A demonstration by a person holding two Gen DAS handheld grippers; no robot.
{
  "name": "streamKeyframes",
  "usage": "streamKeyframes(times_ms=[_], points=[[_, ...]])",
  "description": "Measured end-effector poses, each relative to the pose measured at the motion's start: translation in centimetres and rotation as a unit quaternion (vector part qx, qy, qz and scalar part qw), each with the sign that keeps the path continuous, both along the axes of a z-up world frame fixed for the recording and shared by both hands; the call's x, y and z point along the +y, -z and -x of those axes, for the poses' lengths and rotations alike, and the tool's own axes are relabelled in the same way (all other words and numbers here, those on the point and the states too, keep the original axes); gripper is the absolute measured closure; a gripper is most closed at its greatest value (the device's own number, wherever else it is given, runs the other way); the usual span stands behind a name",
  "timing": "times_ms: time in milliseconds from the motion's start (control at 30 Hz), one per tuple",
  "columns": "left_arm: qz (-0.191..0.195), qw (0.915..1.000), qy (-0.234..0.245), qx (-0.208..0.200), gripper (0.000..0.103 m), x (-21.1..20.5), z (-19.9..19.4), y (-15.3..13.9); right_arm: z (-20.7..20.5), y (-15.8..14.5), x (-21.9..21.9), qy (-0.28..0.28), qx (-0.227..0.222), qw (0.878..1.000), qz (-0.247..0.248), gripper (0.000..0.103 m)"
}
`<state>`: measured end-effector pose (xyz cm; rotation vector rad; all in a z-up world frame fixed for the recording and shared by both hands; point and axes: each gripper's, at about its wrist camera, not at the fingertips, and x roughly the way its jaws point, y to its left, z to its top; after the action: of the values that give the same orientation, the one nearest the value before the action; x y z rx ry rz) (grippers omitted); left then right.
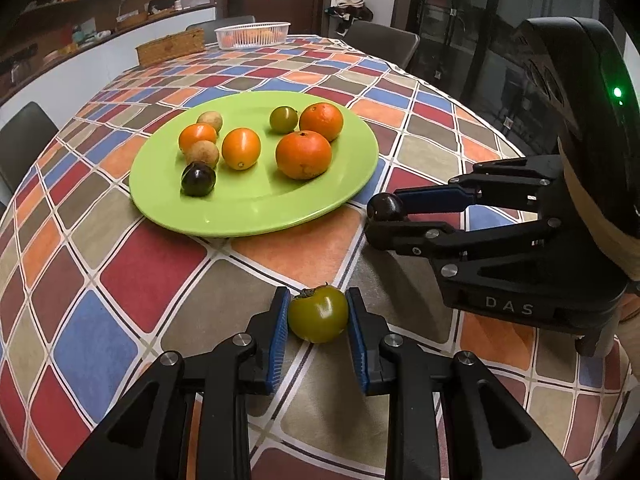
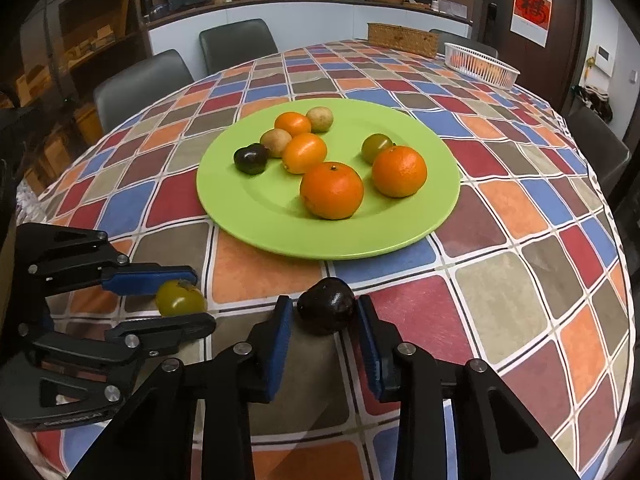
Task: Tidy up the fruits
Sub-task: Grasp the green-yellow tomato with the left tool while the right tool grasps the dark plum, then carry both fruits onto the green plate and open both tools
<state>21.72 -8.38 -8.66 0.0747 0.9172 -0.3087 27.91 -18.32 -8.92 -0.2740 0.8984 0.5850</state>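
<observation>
Left claw (image 1: 319, 316) gripping green tomato (image 1: 318, 313), right claw (image 2: 325, 312) gripping dark plum (image 2: 326, 306), laden green plate (image 1: 248, 216) just ahead

We see a round lime-green plate (image 2: 248, 216) on the table. On it, at ten o'clock, cluster two small orange fruits (image 2: 304, 153), two tan ones (image 2: 276, 142) and a dark one (image 2: 251, 158); toward two o'clock sit two larger oranges (image 2: 331, 190) and a green tomato (image 2: 376, 147). Off the plate, near six o'clock, a second green tomato (image 1: 318, 314) and a dark plum (image 2: 327, 306) rest on the cloth.
</observation>
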Motion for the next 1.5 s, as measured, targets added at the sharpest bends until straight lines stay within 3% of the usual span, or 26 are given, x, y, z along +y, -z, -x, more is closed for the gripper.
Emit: streamKeyframes(times_ms=[433,967,1500], points=[[0.009,0.9997,-0.004,-0.024,0.076,0.4,1.1,-2.0,1.1,-1.6,-0.1,0.011,-0.010,1.000,-0.019,0.073],[0.018,0.9946,-0.002,-0.102,0.076,0.9,3.6,-7.9,4.5,-7.5,-0.6,0.041,-0.068,0.995,-0.066,0.073],[0.037,0.9871,-0.002,-0.156,0.076,1.9,0.7,-12.3,3.2,-11.4,-0.7,0.082,-0.098,0.987,-0.099,0.073]])
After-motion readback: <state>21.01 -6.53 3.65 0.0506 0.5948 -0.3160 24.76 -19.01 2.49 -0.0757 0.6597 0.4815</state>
